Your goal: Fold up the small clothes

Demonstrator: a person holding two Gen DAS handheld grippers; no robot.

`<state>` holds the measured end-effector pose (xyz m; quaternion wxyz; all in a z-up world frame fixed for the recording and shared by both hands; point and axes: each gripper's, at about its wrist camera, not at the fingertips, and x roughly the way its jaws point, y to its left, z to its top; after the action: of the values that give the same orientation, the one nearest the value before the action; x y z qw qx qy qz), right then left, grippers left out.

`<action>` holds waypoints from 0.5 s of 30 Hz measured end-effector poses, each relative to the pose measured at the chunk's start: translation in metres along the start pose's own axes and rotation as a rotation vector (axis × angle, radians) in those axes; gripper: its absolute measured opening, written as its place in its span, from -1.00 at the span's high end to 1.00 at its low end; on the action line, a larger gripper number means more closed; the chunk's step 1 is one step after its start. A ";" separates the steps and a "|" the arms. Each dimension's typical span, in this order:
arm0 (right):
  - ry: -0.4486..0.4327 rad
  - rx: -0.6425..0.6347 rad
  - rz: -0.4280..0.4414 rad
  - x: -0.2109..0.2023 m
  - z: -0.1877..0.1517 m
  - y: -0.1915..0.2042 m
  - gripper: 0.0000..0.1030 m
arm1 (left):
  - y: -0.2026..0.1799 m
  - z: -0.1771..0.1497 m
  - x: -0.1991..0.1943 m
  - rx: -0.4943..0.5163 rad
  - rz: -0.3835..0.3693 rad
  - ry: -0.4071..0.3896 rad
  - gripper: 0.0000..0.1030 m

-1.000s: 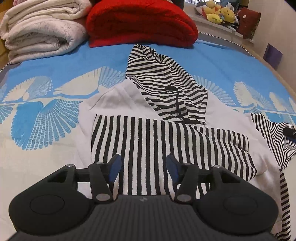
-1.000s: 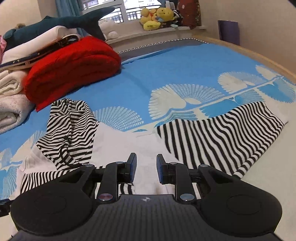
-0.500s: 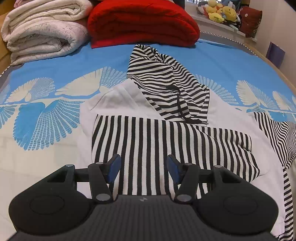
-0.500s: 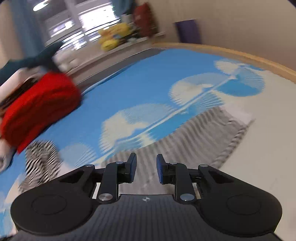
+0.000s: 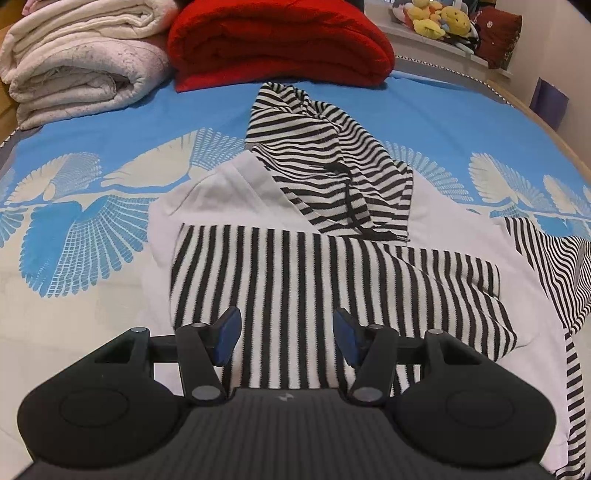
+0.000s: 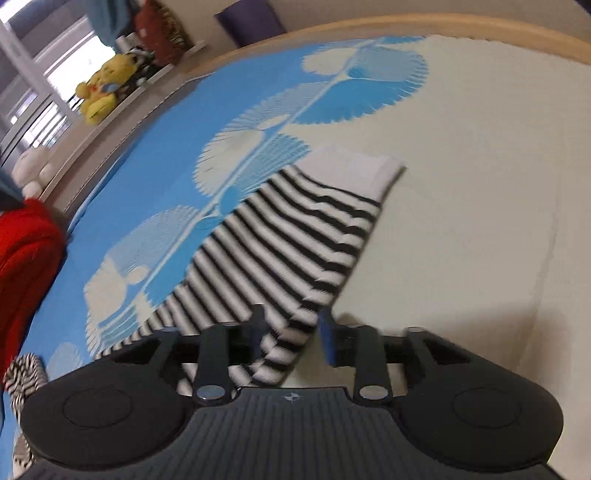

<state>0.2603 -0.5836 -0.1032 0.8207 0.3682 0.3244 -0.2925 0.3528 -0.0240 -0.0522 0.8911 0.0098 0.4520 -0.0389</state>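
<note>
A small black-and-white striped hoodie with white body panels lies on the blue and cream bedspread. Its hood points away, and one striped sleeve is folded across the body. My left gripper is open and empty, hovering over the folded sleeve. In the right wrist view the other striped sleeve with a white cuff lies stretched out on the bed. My right gripper is open, its jaws either side of this sleeve's near edge. The view is blurred.
A folded red blanket and folded white quilts lie at the far side of the bed. Plush toys sit on a ledge beyond; they also show in the right wrist view. The bed's wooden rim curves along the far edge.
My right gripper has swung right and down to the outstretched sleeve and opened wider. My left gripper has barely moved and stays open.
</note>
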 end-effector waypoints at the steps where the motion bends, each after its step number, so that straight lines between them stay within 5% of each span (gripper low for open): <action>1: -0.002 0.011 -0.010 0.005 -0.001 -0.003 0.16 | -0.002 0.000 0.000 0.000 -0.002 0.000 -0.17; 15: -0.118 0.000 -0.012 0.025 -0.010 0.009 0.17 | -0.004 0.004 -0.009 -0.018 -0.025 -0.019 -0.22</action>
<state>0.2790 -0.5762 -0.1235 0.8367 0.3484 0.2775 -0.3188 0.3502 -0.0279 -0.0422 0.8948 -0.0043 0.4441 -0.0462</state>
